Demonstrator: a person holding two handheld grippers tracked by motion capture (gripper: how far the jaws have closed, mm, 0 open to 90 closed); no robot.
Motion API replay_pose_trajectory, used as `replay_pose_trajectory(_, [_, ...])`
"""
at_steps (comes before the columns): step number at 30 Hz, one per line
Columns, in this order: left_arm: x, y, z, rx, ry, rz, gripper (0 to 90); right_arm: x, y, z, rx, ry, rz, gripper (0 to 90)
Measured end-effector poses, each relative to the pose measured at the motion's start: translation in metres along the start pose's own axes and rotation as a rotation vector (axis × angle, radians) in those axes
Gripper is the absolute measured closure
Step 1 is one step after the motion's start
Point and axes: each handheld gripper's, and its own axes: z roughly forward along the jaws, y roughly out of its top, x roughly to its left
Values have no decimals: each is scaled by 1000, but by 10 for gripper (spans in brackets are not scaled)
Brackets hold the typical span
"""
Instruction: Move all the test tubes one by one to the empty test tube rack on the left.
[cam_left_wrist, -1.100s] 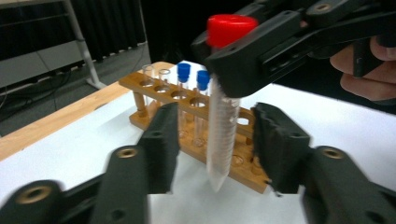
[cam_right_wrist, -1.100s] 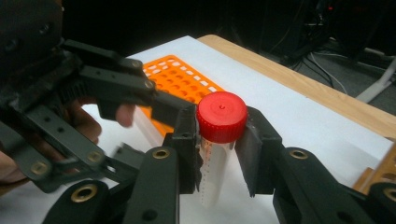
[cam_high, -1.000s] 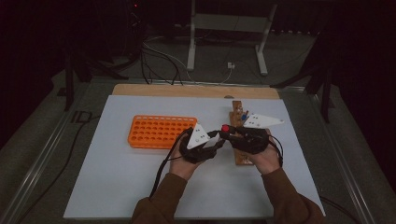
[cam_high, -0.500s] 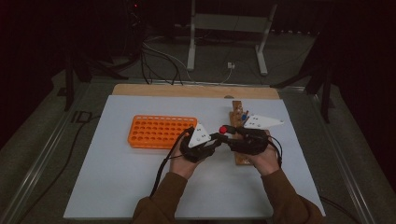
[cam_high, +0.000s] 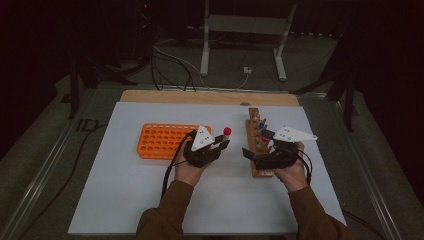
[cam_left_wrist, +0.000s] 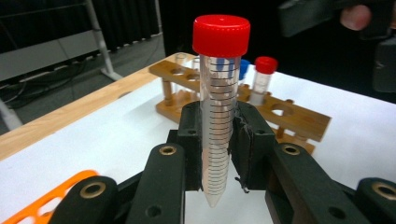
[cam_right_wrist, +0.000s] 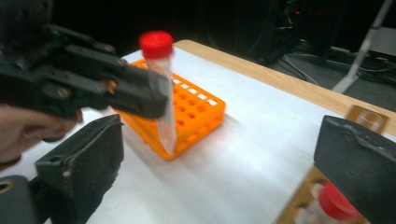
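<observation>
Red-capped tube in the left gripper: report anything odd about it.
Nothing stands out. The tube is clamped upright and capped in the left gripper, clear of the orange rack.

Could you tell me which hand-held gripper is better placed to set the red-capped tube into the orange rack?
Left: the left hand-held gripper already clamps the red-capped tube beside the orange rack; the right hand-held gripper is open, empty.

I see a clear plastic tube (cam_left_wrist: 217, 126) with a glossy red cap (cam_left_wrist: 221, 35). The tube stand (cam_left_wrist: 285, 116) is varnished wood; the orange rack (cam_right_wrist: 194, 109) is smooth plastic.
</observation>
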Motion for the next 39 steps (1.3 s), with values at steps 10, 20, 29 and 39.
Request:
replay_pose_trajectory(10, [20,-6,-7,1,67,-17,750,-9,-19,-10,-8,-62,17,2])
replay_pose_trajectory(20, [37,-23,-11,5,123,-65,750,-17,-31,-18,-30,-89,52,2])
replay_pose_trajectory(29, [43,-39,-8,36,143,-88,749,-20,-37,-21,-44,-96,73,3])
replay_pose_trajectory(39, [42,-51,-9,43,134,-111,747,-21,-39,-22,-45,-103,76,3])
